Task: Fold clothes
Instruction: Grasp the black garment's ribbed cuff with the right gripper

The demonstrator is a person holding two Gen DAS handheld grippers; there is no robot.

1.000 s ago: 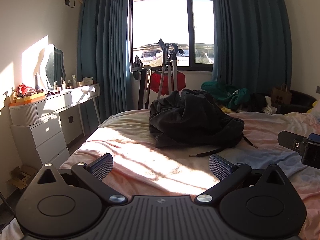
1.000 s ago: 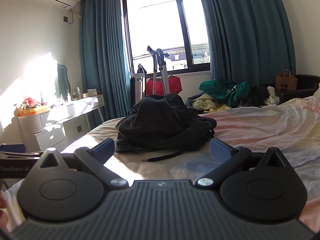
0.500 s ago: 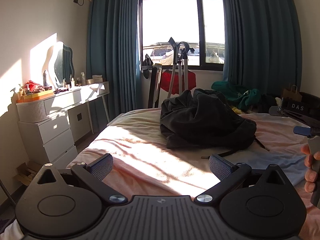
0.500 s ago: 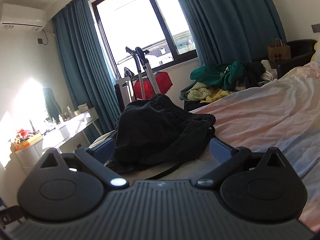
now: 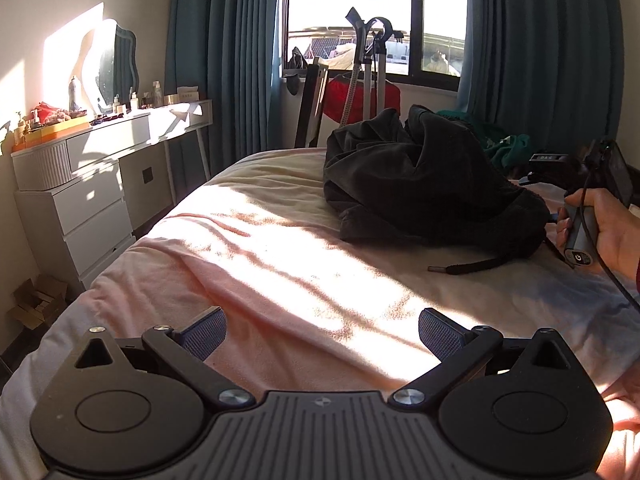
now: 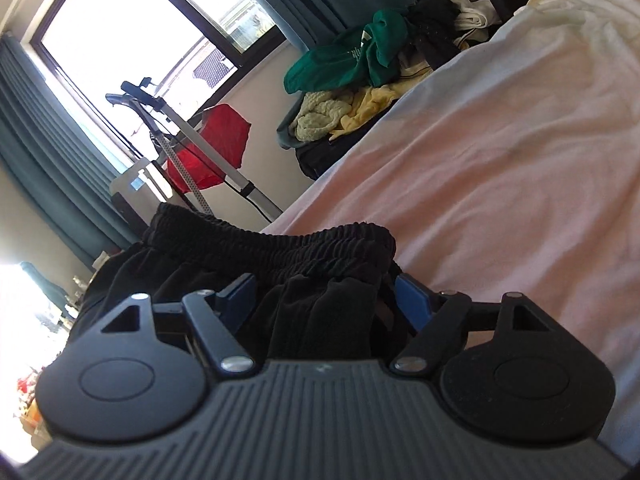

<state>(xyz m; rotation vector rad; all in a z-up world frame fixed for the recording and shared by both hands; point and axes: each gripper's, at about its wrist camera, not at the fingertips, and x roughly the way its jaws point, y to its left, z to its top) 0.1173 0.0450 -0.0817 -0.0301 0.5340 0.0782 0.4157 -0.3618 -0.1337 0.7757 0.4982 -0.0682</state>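
Bed (image 5: 280, 264): fills the foreground, pink sheet, sun-streaked and rumpled.
Curtains (image 5: 224, 56): teal, on both sides of the window (image 5: 376, 12) behind the bed.
Dresser (image 5: 80, 184): white, left of the bed, its top crowded with bottles, a mirror above.
Clothes pile (image 6: 360, 64): green, yellow and white items heaped past the far edge of the bed, well apart from the tongs.
Steamer stand (image 5: 368, 60): upright before the window, a red garment (image 6: 216, 148) hanging on it.
Shorts (image 5: 424, 184): black, bunched in a heap on the bed's far half, drawstring (image 5: 464, 266) trailing toward the camera.
Right hand (image 5: 608, 232): gripping its handle at the shorts' right edge.
Right gripper (image 6: 324, 300): jaws closing, the gathered waistband (image 6: 320, 240) and fabric between them; the pads do not visibly press yet.
Left gripper (image 5: 320, 332): jaws wide apart over bare sheet, nothing between them, shorts well ahead.
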